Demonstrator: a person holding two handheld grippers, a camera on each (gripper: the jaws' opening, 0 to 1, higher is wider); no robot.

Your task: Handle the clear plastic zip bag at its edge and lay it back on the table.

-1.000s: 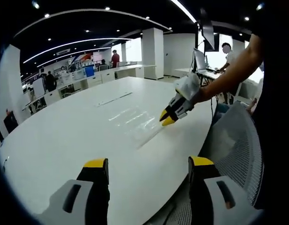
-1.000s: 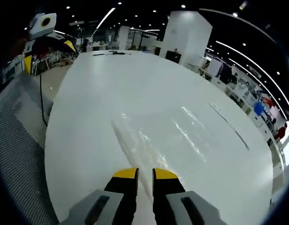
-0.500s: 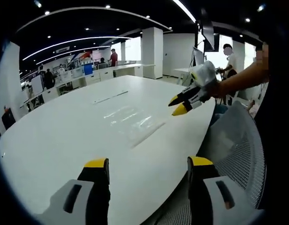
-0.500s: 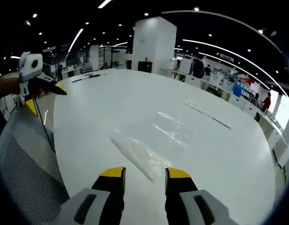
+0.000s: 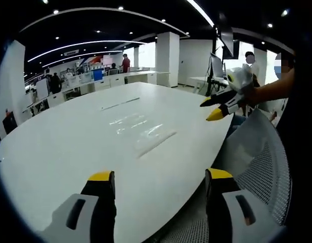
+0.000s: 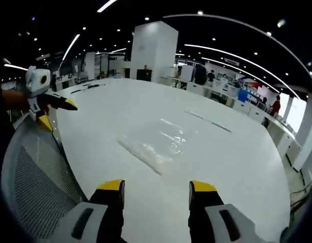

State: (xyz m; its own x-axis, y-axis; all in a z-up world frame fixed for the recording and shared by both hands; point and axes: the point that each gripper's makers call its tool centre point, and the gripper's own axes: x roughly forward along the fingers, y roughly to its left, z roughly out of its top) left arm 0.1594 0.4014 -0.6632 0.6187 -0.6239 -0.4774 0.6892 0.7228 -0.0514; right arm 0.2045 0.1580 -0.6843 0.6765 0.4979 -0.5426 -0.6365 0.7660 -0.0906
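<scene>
The clear plastic zip bag (image 5: 140, 132) lies flat on the white table (image 5: 59, 147), its zip edge toward the near rim; in the right gripper view the bag (image 6: 154, 144) lies ahead of the jaws. My left gripper (image 5: 158, 178) is open over the table's near edge, nothing between its yellow-tipped fingers. My right gripper (image 6: 156, 188) is open too, held back from the bag and apart from it. The right gripper (image 5: 216, 107) also appears at the right of the left gripper view, raised off the table. The left gripper (image 6: 53, 112) appears at the left of the right gripper view.
A grey mesh chair (image 5: 257, 162) stands at the table's near rim, also seen as the chair (image 6: 39, 172) in the right gripper view. A thin dark strip (image 5: 121, 104) lies farther along the table. Desks, a white pillar (image 6: 153, 50) and people stand beyond.
The right gripper let go of the bag's edge, opened wide and drew back and up from the table. The bag now lies flat. The left gripper stayed open.
</scene>
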